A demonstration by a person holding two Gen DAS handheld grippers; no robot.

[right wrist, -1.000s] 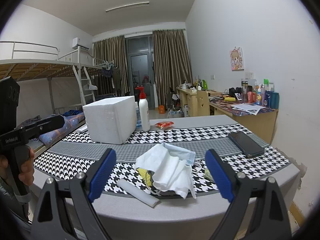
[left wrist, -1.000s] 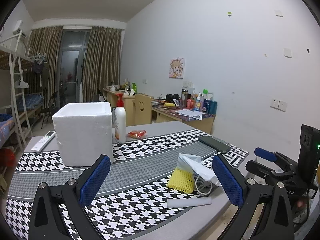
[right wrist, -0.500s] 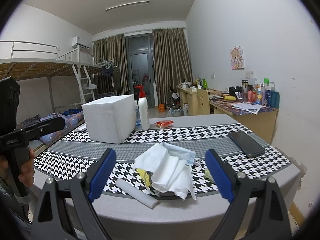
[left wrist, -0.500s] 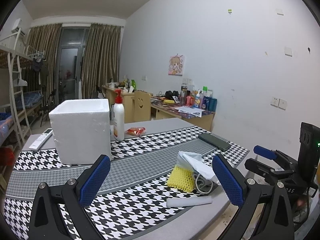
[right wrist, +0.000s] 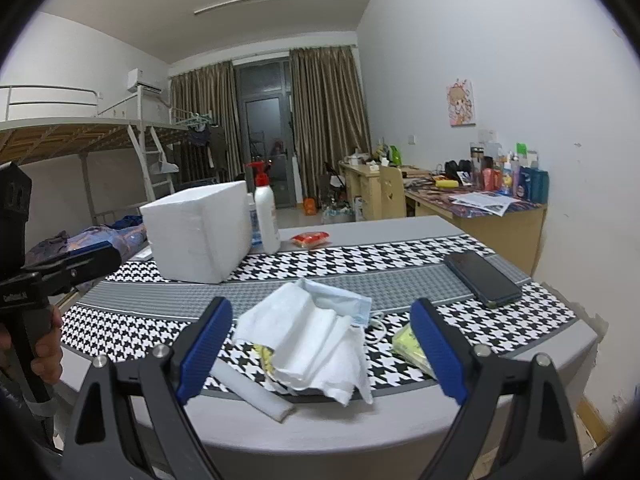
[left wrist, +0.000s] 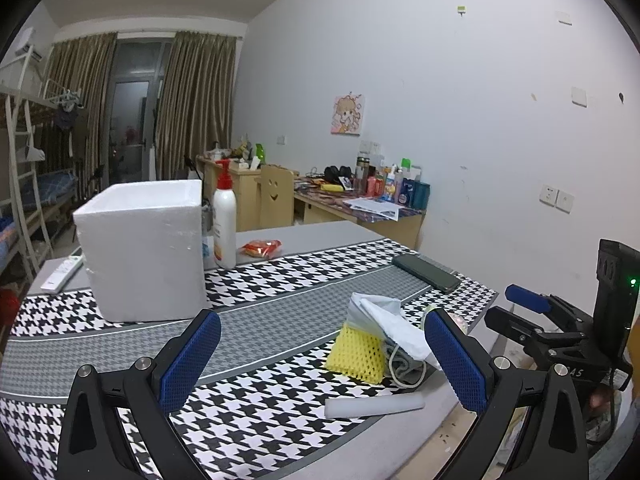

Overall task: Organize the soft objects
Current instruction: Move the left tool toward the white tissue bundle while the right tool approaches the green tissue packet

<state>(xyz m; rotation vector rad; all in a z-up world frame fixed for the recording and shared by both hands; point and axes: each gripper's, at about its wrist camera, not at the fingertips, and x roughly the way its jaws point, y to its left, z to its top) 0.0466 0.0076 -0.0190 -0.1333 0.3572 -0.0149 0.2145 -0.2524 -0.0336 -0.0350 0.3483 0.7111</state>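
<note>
White tissue (right wrist: 308,344) heaped at table's (right wrist: 400,228) near edge, over yellow foam net (left wrist: 356,350); foam box (right wrist: 196,232) at 11 o'clock. Light, limp, compressible; pinch a raised fold. Right gripper (right wrist: 320,354) and left gripper (left wrist: 320,360) spread wide, holding nothing.

We see a black-and-white houndstooth table runner (left wrist: 260,284) with a grey textured band, on a grey table (right wrist: 400,432). White foam box (left wrist: 144,248). Yellow foam net (left wrist: 354,354), white cloth (right wrist: 308,340), pale blue face mask (right wrist: 340,300), white foam stick (left wrist: 374,405). White pump bottle (left wrist: 224,220) with red top. Black phone (right wrist: 482,278). Red snack packet (left wrist: 261,248). Gripper pads (left wrist: 190,360) blue, frames black.
</note>
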